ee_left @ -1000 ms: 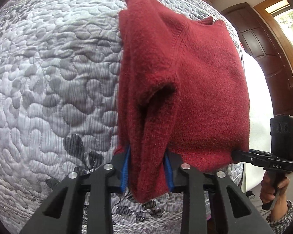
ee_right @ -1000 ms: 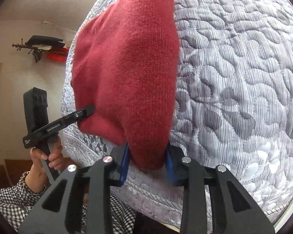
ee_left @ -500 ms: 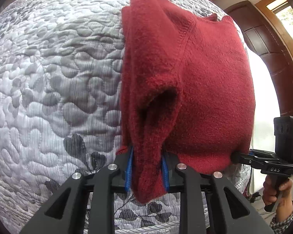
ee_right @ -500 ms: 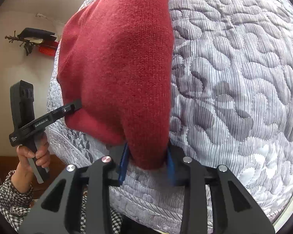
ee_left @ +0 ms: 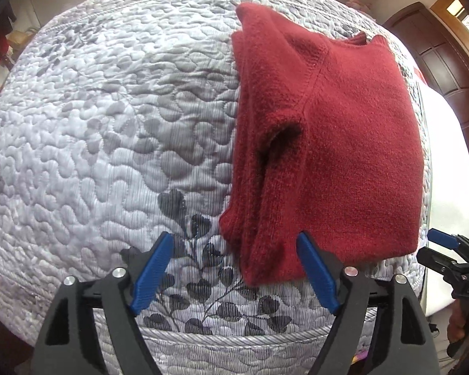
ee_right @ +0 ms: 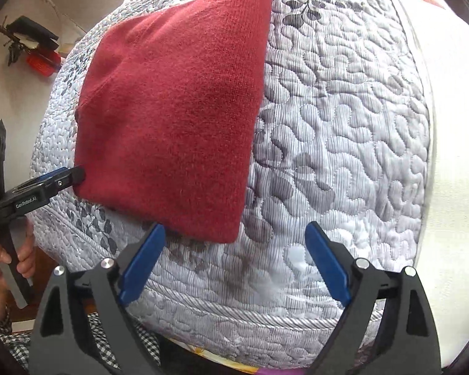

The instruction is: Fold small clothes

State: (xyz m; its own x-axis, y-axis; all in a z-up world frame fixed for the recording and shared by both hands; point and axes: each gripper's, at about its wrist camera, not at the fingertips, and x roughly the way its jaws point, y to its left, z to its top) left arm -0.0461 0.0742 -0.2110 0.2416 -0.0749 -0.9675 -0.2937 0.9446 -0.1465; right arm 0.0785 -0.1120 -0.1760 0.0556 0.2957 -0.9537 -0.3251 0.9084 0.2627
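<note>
Item: dark red knitted sweater (ee_left: 344, 143) lies flat on grey quilted leaf-print bedspread (ee_left: 93, 131), near its front edge | Left gripper (ee_left: 234, 268): jaws spread, empty | Right gripper (ee_right: 234, 262): jaws spread, empty | Progress: sleeve folded in; crosswise fold judged outstanding | Hidden: far collar, underside layers.

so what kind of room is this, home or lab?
Most likely a home bedroom. The red sweater lies on a bed with a grey quilted bedspread, there is a dark wooden door off to the side, and clutter sits on a wall shelf.
</note>
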